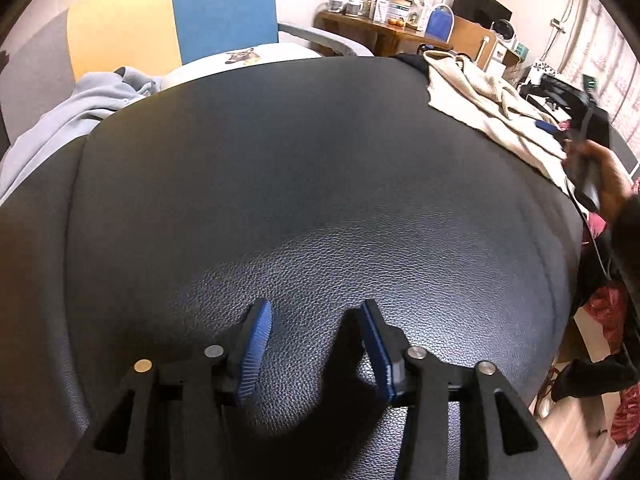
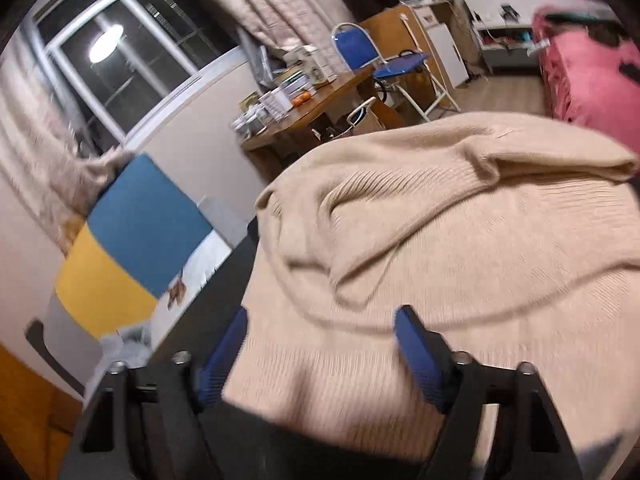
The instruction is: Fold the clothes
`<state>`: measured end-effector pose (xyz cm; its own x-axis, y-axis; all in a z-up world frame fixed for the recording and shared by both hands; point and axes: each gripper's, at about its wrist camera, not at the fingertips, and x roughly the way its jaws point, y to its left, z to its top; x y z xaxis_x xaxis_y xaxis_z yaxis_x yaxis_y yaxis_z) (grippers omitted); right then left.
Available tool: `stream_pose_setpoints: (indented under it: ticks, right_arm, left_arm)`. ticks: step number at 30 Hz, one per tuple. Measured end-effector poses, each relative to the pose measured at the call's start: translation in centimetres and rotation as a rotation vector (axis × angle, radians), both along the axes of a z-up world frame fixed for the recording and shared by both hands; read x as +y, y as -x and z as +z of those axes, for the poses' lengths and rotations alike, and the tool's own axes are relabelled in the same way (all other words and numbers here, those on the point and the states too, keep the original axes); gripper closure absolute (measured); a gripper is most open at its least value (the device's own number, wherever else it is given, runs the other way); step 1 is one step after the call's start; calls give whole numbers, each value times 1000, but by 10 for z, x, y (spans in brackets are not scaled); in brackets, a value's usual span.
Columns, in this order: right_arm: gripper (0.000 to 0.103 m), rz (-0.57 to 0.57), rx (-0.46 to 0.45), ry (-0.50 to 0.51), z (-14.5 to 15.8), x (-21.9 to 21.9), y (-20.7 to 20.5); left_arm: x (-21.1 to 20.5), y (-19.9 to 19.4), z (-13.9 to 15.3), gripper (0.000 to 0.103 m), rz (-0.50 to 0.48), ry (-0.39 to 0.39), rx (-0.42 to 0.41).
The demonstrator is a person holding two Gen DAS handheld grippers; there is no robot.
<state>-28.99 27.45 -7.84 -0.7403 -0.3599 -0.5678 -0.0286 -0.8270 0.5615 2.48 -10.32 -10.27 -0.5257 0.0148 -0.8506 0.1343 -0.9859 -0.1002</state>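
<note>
A cream knit sweater lies crumpled on the black leather surface; in the left wrist view it lies at the far right. My right gripper is open, its blue pads just above the sweater's near edge, nothing between them. In the left wrist view the right gripper shows small over the sweater, held by a hand. My left gripper is open and empty over bare black leather, well left of the sweater.
A light grey garment lies at the far left edge of the surface. Behind stand a blue and yellow panel, a cluttered wooden desk, a blue folding chair and a pink bed.
</note>
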Motion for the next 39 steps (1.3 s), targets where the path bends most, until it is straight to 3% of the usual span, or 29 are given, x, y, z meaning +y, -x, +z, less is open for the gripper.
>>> stream_pose_setpoints:
  ticks: [3, 8, 12, 14, 15, 16, 18, 19, 20, 21, 22, 25, 27, 30, 31, 35, 39]
  right_arm:
    - [42, -24, -4, 70, -13, 12, 24]
    - [42, -63, -4, 213, -34, 25, 52]
    - [34, -80, 46, 347, -53, 31, 66]
    - [21, -31, 105, 285, -48, 21, 69]
    - [6, 23, 131, 237, -44, 12, 72]
    - [0, 69, 119, 169, -40, 0, 76]
    - [0, 107, 87, 72, -35, -16, 83]
    - [5, 86, 89, 76, -33, -17, 84]
    - [16, 65, 90, 81, -31, -17, 85]
    - [66, 47, 96, 100, -31, -16, 86]
    - [89, 10, 82, 157, -36, -10, 87]
    - [89, -66, 55, 280, -50, 4, 92]
    - [89, -58, 50, 322, -52, 1, 90]
    - [89, 106, 87, 276, -34, -27, 82]
    - [95, 184, 102, 235, -24, -43, 78]
    - [101, 451, 136, 154, 0, -109, 46]
    - [99, 476, 115, 165, -14, -113, -1]
  left_arm:
    - [3, 3, -1, 40, -11, -21, 4]
    - [11, 9, -3, 27, -37, -14, 5]
    - [10, 7, -5, 22, -50, -24, 20]
    - [7, 6, -6, 20, -49, -42, 28]
    - [5, 6, -6, 20, -49, -49, 32]
    - [4, 6, -6, 20, -49, -52, 32]
    - [3, 6, -6, 20, -53, -54, 32]
    - [3, 5, -6, 20, -56, -56, 31]
    - [2, 5, -6, 20, -59, -59, 31]
    - [2, 5, -6, 20, -61, -62, 30]
    - [2, 5, -6, 20, -61, -66, 31]
    - [0, 5, -6, 20, -61, -78, 33]
    - [0, 5, -6, 20, -62, -80, 34]
    - [-2, 3, -5, 20, -59, -90, 38]
    - [-3, 3, -4, 20, -56, -97, 38]
    - [-10, 1, -1, 22, -33, -148, 33]
    - [-24, -6, 3, 31, 7, -203, 19]
